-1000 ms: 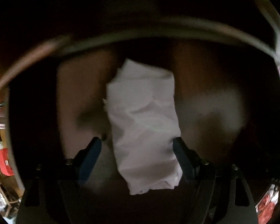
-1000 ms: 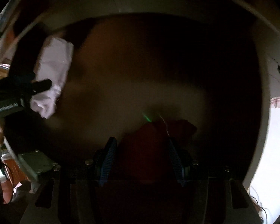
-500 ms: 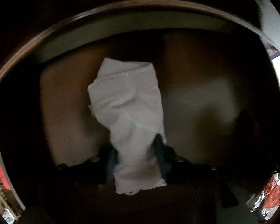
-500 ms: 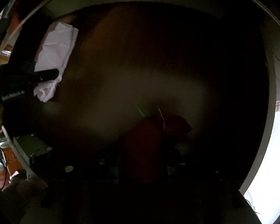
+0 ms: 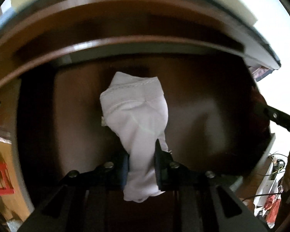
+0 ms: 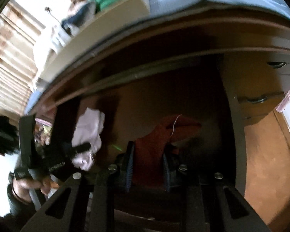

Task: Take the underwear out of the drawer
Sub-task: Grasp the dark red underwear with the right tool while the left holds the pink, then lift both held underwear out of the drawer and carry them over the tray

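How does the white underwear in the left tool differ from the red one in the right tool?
The white underwear is pale and smooth with a stitched hem; the red underwear is dark, with a loose white thread. The left tool pinches the white narrowly; the right tool, closing, holds a wider bunch. Both hang over the drawer.

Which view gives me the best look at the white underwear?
The left wrist view: the white underwear fills its centre, stitched hem visible, pinched between the left gripper jaws over the drawer. The right wrist view shows it only small and partly hidden at the left edge, behind that gripper.
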